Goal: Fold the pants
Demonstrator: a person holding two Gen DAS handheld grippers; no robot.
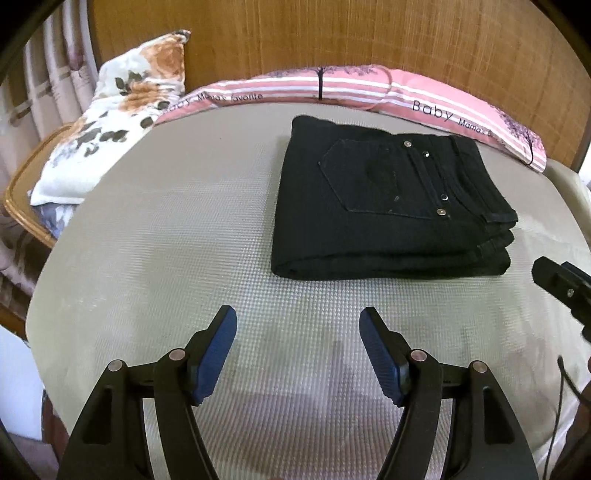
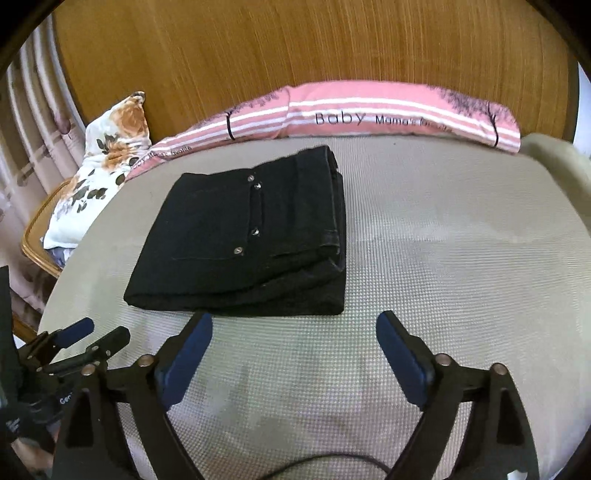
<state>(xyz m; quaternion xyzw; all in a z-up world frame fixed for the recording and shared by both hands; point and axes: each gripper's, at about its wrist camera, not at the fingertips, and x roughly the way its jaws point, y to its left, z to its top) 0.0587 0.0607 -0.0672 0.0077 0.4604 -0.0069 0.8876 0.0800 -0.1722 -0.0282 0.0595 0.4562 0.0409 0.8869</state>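
Black pants (image 1: 388,199) lie folded into a compact rectangle on the grey textured mattress (image 1: 166,240), back pocket and rivets facing up. My left gripper (image 1: 298,317) is open and empty, hovering over the mattress in front of the pants. In the right wrist view the pants (image 2: 251,236) lie left of centre on the mattress (image 2: 461,240). My right gripper (image 2: 294,321) is open and empty, just in front of the pants' near edge. The left gripper shows at the lower left of the right wrist view (image 2: 99,334). The right gripper's finger tip (image 1: 554,280) shows at the right edge of the left wrist view.
A pink striped pillow (image 1: 351,86) lies along the wooden headboard (image 1: 332,33) behind the pants. A floral pillow (image 1: 122,114) rests at the far left over a wooden chair (image 1: 22,206). Curtains (image 1: 48,74) hang at the left. A cable (image 2: 332,461) runs below the right gripper.
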